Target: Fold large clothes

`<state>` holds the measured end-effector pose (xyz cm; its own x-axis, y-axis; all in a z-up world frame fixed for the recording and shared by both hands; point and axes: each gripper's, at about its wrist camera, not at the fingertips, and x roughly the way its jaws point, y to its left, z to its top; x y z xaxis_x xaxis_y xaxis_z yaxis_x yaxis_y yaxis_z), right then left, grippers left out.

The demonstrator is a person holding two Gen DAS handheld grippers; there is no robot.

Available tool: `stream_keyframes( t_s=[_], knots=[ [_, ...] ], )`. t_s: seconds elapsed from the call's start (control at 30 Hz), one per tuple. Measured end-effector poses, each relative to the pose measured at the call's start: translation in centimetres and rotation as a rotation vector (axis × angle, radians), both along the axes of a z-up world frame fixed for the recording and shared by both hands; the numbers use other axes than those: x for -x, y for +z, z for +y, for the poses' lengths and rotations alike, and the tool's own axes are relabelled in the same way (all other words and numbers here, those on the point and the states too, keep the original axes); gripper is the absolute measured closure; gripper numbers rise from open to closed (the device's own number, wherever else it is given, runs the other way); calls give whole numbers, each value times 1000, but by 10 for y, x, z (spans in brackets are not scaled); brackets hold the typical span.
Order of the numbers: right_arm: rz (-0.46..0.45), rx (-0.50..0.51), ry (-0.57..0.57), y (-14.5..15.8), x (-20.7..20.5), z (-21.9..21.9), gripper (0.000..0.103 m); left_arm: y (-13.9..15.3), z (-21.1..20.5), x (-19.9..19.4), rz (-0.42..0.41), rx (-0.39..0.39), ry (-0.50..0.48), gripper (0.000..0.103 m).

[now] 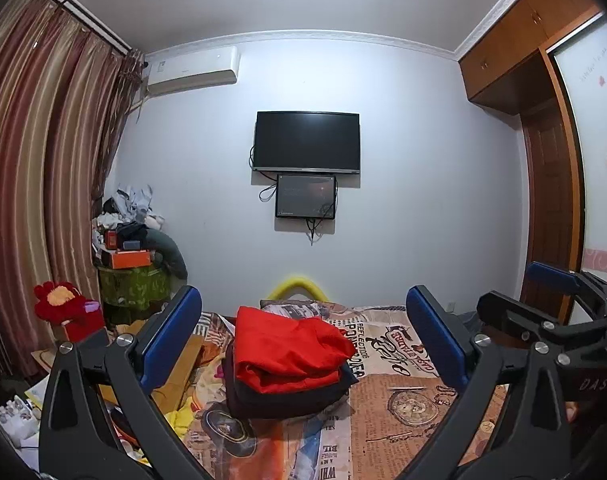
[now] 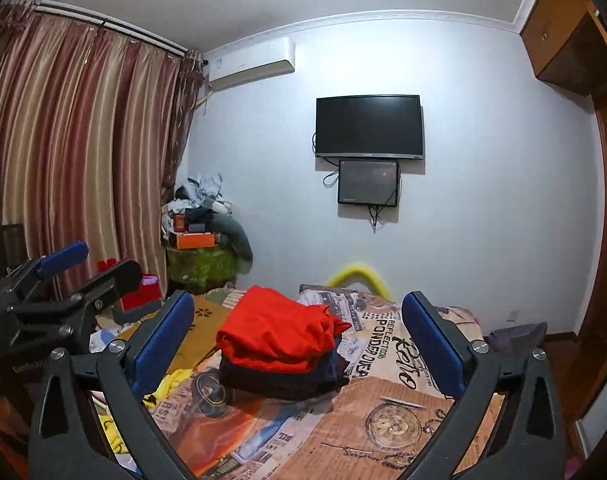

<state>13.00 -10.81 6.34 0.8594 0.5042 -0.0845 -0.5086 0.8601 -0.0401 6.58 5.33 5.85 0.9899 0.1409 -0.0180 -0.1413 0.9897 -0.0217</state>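
A folded red garment lies on top of folded dark garments, a small stack on the bed's printed sheet. My left gripper is open, its blue pads wide apart on either side of the stack as seen and short of it, with nothing between them. My right gripper is open and empty too, likewise short of the stack. Each gripper shows in the other's view: the right one at the right edge, the left one at the left edge.
A crumpled yellow cloth lies at the bed's left side. Beyond are striped curtains, a cluttered corner pile and a red plush flower. A TV hangs on the far wall, and a wooden wardrobe stands right.
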Motion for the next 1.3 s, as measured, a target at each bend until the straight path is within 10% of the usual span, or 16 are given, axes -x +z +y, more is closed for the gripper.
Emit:
stream_keyframes(
  t_s=[1.3],
  knots=[
    [66,-7,25,-6,14,-15,0,-15,10,-11,63,36,2,0]
  ],
)
